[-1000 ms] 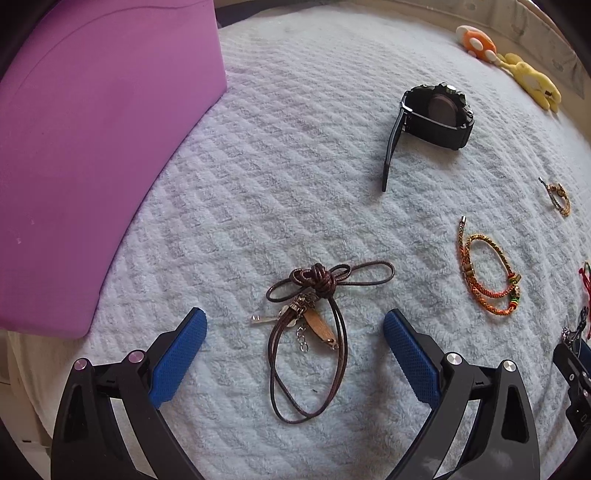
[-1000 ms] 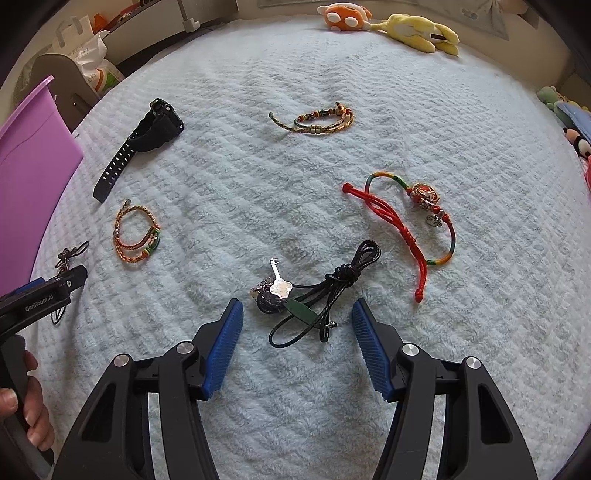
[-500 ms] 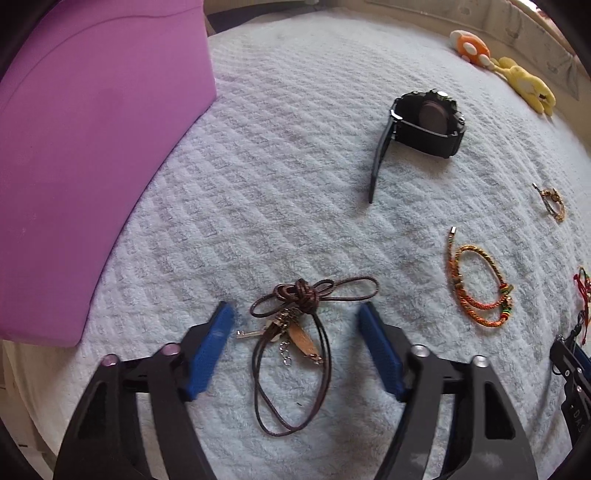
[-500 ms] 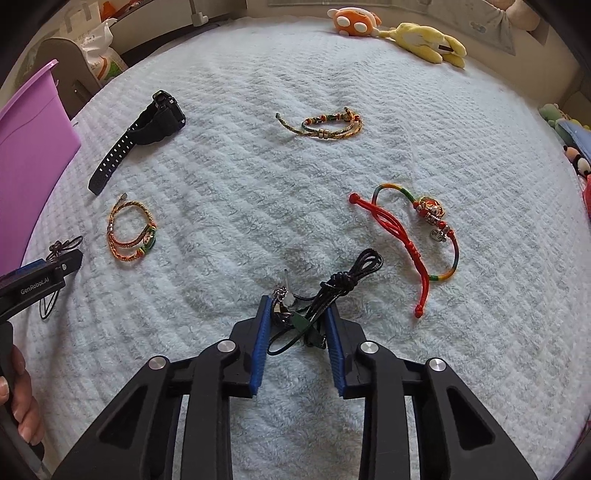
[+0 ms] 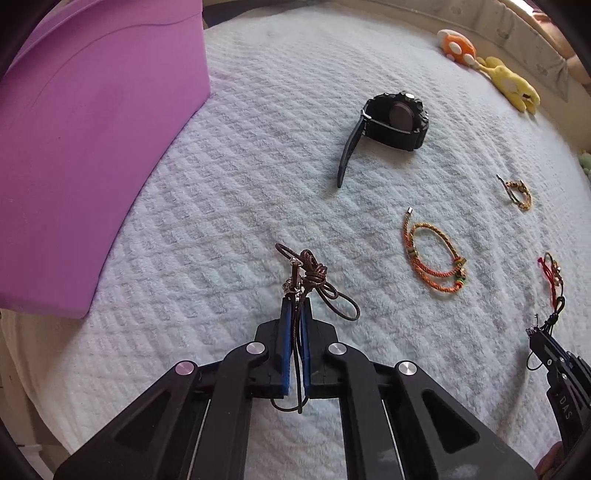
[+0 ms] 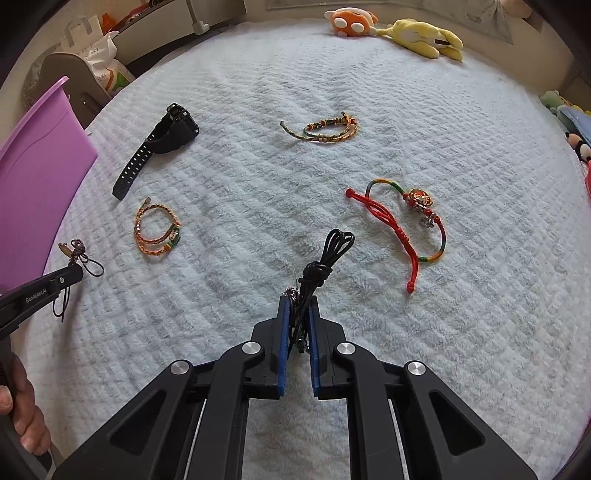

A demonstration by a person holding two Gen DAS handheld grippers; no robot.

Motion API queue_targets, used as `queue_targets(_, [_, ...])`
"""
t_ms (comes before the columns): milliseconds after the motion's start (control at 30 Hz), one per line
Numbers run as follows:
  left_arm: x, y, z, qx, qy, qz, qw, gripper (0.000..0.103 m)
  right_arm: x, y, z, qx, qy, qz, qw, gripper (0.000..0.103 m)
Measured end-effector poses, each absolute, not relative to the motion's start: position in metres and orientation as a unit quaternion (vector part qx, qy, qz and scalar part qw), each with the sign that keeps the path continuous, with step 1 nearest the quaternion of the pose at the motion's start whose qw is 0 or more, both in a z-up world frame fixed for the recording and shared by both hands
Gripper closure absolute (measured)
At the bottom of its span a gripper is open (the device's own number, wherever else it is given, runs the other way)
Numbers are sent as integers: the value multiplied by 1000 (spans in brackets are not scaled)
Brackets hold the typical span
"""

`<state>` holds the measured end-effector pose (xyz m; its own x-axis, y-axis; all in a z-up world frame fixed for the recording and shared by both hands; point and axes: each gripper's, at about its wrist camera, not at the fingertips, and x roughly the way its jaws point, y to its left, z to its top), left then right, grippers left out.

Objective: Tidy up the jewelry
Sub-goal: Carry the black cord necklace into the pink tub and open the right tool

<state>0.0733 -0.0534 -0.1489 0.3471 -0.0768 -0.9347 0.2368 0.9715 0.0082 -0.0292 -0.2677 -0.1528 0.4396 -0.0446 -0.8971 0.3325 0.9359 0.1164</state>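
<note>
My left gripper [image 5: 294, 306] is shut on a brown cord necklace [image 5: 314, 278]; its knot and small metal pendants stick out above the blue pads and a loop hangs to the right. My right gripper [image 6: 298, 302] is shut on a black cord necklace [image 6: 325, 258], whose knotted bundle rises past the fingertips. Both necklaces are lifted slightly off the white quilted blanket [image 6: 240, 192]. The left gripper [image 6: 74, 275] with its brown necklace also shows at the left edge of the right wrist view. A purple box [image 5: 85, 147] stands at the left.
On the blanket lie a black wristwatch [image 5: 391, 118], an orange braided bracelet [image 5: 436, 258], a green-gold beaded bracelet [image 6: 325, 129] and a red cord bracelet with a charm [image 6: 402, 225]. Plush toys [image 6: 399, 29] sit along the far edge. A hand [image 6: 18, 413] grips the left tool.
Both grippers went from wide open around the necklaces to shut on them. Each necklace has been gathered up between the pads and raised a little from the blanket.
</note>
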Motion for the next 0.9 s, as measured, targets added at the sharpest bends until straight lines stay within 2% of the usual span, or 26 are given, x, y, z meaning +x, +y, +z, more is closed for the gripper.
queue_targets(167, [46,-50,-119,87,571,-106,810,98,-50,-266,-126,146,528,-93,831,93])
queue_targets(400, [19,-41,-51,81,590,-92,798,98,-68,-261,-54,137,541,-54,828,93])
queue_targets(900, [37,34,114,25,552,-40,833,98,-29,-198,96,134,508,57,849,93])
